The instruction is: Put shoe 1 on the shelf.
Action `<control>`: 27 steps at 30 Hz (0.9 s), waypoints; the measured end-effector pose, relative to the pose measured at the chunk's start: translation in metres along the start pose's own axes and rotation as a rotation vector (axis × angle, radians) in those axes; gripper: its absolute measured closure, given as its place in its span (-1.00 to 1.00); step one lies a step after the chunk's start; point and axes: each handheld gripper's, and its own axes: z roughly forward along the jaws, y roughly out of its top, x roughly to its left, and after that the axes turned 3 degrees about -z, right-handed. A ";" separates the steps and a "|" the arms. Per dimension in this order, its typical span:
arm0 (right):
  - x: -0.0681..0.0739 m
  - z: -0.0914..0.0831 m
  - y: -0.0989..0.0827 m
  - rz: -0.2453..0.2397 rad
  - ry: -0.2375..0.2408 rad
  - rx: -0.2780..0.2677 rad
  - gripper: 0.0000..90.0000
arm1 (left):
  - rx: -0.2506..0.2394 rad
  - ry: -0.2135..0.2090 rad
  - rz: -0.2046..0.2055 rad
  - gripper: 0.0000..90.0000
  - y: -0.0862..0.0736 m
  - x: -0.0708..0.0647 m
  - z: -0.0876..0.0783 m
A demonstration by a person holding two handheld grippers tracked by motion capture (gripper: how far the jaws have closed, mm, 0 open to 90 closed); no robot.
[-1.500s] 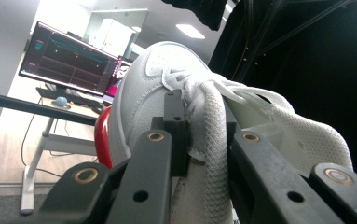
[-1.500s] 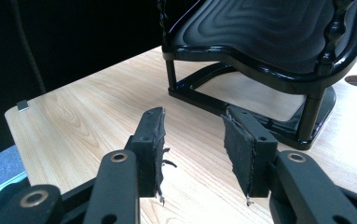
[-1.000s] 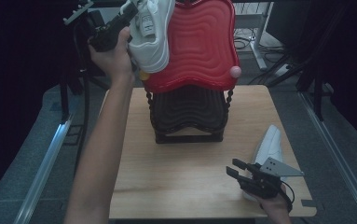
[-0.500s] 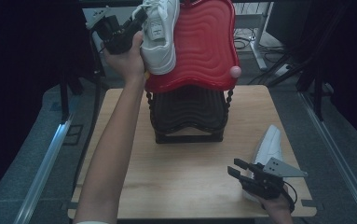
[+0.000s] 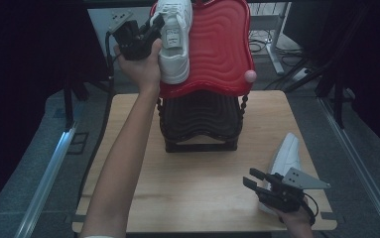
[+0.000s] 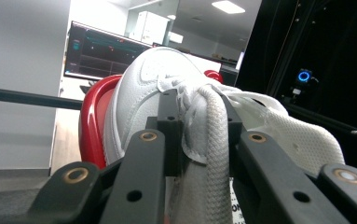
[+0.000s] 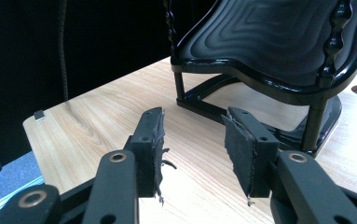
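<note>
A white sneaker [image 5: 173, 44] lies on the red wavy top shelf [image 5: 217, 49] of a two-tier rack, toe toward me. My left gripper [image 5: 155, 25] reaches in from the left, and its jaws have just been opening. In the left gripper view the sneaker's [image 6: 143, 88] collar and laces still fill the gap between the jaws of the left gripper [image 6: 199, 116], pads against them. My right gripper [image 5: 251, 178] hovers open and empty over the table's front right. A second white sneaker [image 5: 286, 153] lies just right of it.
The black lower shelf [image 5: 200, 116] stands at the middle back of the wooden table [image 5: 197, 188]. In the right gripper view the right gripper [image 7: 195, 135] faces that black shelf [image 7: 278, 42] across bare wood [image 7: 97, 112]. Dark curtains and metal rails flank the table.
My left hand has carried the sneaker rightward and slightly down onto the red shelf. The right gripper has stayed where it was.
</note>
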 end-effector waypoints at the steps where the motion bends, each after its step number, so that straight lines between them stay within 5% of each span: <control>1: 0.000 -0.001 0.001 -0.002 0.000 -0.003 0.26 | 0.002 0.000 0.008 0.69 0.000 -0.001 0.000; 4: 0.000 -0.002 0.001 -0.001 -0.003 -0.007 0.26 | 0.014 -0.003 0.031 0.61 -0.003 -0.002 -0.001; 10: -0.001 -0.004 0.002 -0.002 -0.006 -0.011 0.26 | 0.064 -0.020 0.014 0.29 0.001 0.002 -0.003; 15: -0.001 -0.004 0.002 -0.001 -0.008 -0.009 0.25 | 0.038 -0.071 -0.021 0.11 0.007 0.010 -0.014; 20: -0.001 -0.003 0.001 0.002 -0.008 -0.005 0.25 | 0.069 -0.126 -0.047 0.06 0.009 0.020 -0.025; 27: -0.003 0.000 -0.001 0.005 -0.014 0.006 0.25 | 0.080 -0.181 -0.024 0.02 0.010 0.029 -0.057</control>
